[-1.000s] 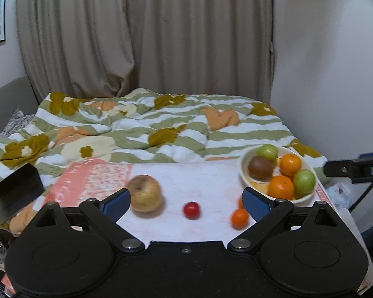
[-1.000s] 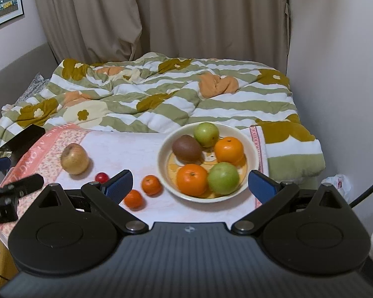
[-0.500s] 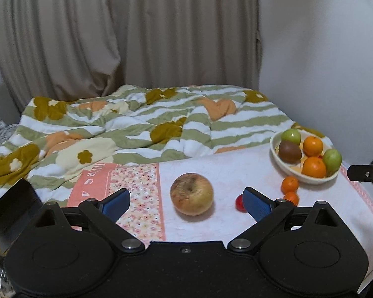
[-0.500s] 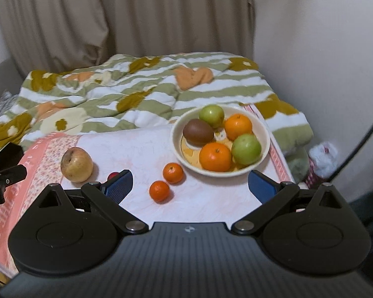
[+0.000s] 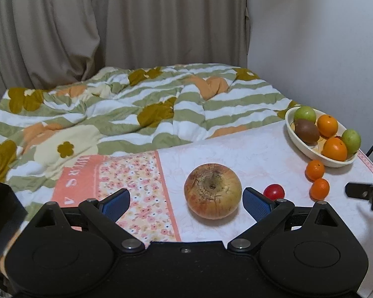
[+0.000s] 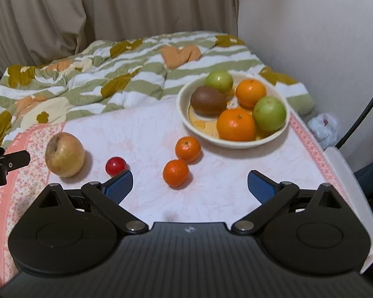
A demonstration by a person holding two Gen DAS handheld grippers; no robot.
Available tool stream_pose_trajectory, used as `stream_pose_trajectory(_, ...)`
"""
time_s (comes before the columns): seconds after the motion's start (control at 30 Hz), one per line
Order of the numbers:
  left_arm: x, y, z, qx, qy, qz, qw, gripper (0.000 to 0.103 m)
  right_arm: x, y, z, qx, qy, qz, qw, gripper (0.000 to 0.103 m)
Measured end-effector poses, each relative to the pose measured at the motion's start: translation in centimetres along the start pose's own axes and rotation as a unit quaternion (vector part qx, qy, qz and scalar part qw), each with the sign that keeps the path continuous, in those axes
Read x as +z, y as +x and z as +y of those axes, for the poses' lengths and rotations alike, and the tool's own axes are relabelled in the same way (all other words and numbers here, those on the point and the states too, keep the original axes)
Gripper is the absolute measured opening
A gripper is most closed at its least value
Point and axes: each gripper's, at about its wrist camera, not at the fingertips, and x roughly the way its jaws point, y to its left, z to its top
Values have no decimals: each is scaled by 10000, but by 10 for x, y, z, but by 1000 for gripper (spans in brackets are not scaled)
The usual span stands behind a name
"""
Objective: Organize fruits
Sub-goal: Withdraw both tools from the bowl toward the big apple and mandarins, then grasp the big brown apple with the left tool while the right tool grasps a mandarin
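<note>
A large yellowish apple lies on the white cloth, between the open fingers of my left gripper, nearer the right finger and not gripped. It also shows in the right wrist view. A small red fruit lies beside it. Two small tangerines lie in front of a cream bowl that holds oranges, green fruits and a kiwi. My right gripper is open and empty, just short of the nearer tangerine.
A striped floral blanket covers the bed behind the cloth. A flowered pink band runs along the cloth's left side. Curtains and a white wall stand behind. A white plastic bag lies beyond the table's right edge.
My left gripper has swung left and come closer to the apple, which now lies between its fingers. My right gripper has moved closer to the table and the tangerines.
</note>
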Motion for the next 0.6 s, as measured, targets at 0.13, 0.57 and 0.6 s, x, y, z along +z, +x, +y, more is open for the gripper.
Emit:
stream_pose_trajectory(0.13,3,21,3,-179,-163,211,9995,99,2,22,4,-43,-5,150,9999,103)
stream_pose_trajectory(0.57,11,73,-18,-423,-91,557,9975,97,-1,62,8,59,-92,491,9987,101)
stream_pose_trajectory(0.6,11,76,-18,-434,-111,578,9973,97,-1,64,8,49,-106,498,9987,100)
